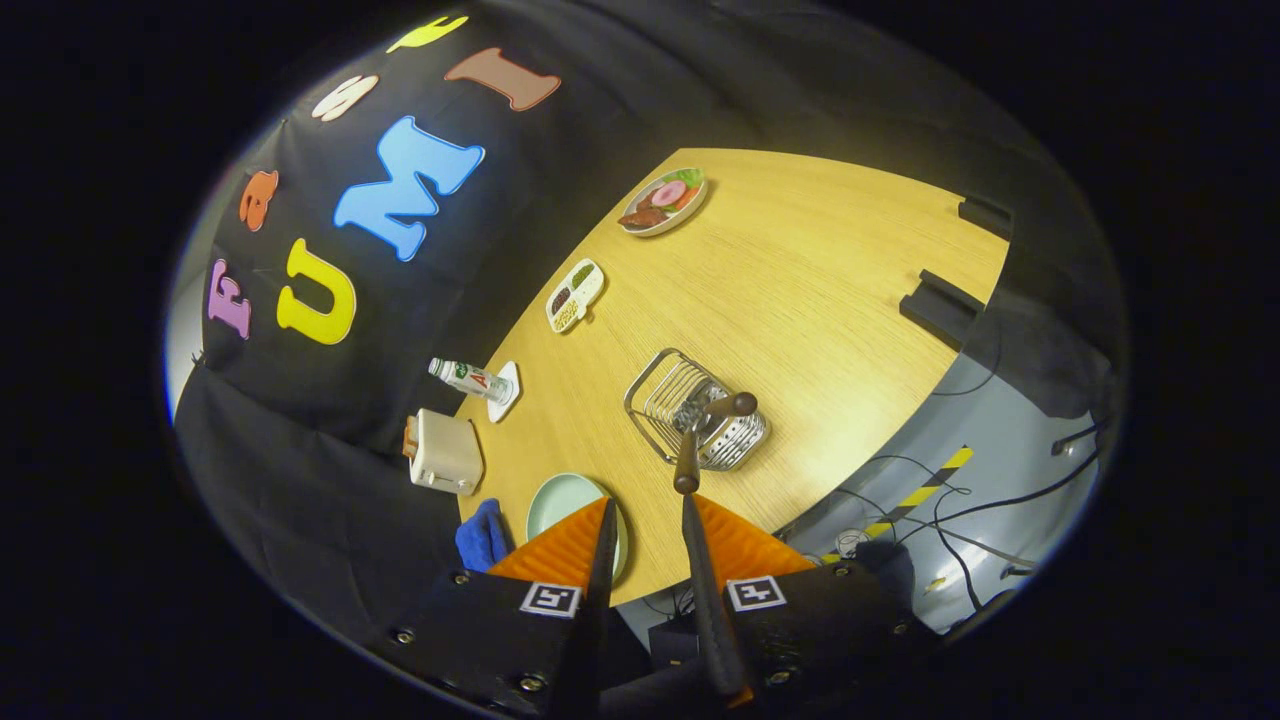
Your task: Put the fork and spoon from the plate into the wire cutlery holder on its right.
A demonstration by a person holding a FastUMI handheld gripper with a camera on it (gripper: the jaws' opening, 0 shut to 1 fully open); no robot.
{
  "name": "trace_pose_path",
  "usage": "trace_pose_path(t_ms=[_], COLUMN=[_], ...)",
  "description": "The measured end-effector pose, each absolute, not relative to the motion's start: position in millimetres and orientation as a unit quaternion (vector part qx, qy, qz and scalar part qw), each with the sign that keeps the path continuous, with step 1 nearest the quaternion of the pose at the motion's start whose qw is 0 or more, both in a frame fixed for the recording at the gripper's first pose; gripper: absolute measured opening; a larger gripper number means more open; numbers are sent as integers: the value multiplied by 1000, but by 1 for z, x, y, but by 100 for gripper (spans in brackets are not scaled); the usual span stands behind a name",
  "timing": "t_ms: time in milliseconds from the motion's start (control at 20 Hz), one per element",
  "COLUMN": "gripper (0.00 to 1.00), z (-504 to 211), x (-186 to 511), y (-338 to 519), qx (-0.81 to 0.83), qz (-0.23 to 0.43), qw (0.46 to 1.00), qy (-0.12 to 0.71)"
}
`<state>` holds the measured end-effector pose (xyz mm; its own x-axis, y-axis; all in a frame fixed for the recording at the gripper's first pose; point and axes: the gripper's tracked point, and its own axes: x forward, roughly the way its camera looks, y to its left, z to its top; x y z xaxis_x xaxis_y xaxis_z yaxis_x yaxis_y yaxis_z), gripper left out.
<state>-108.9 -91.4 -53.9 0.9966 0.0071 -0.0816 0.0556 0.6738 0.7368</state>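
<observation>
gripper point(645, 510) parted, gripping nothing; two wooden-handled utensils point(690, 445) already stand in the wire cutlery holder point(700, 415), right of the plate point(560, 500). light, stiff, thin things; best pinched mid-handle

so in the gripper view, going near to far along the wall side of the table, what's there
blue cloth → toaster → bottle → divided dish → food plate. Gripper open, fingers just short of the holder.

A pale-green plate point(560, 500) lies behind the fingers point(600, 560), a blue cloth point(482, 535) beside it, and a silver wire cutlery holder point(695, 410) with brown-handled cutlery point(688, 455) stands ahead on the light wood-grain worktop point(800, 290).
</observation>
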Motion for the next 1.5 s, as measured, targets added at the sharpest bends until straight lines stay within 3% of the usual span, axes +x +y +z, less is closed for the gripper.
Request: trace_pose_path(t_ms=[650, 850, 1100, 1150, 1300, 1450, 1500], gripper=[39, 39, 39, 48, 52, 96, 97], z=[-9, 34, 108, 116, 131, 143, 143], x=[-122, -140, -180, -182, -185, -179, -178], y=[-105, -125, -138, -135, -131, -134, -131], qx=[263, 182, 100, 93, 69, 33, 22], qz=[-85, -148, -219, -224, -229, -249, -251], qw=[961, 967, 937, 932, 921, 909, 908], qy=[-19, -100, -253, -270, -308, -334, -335])
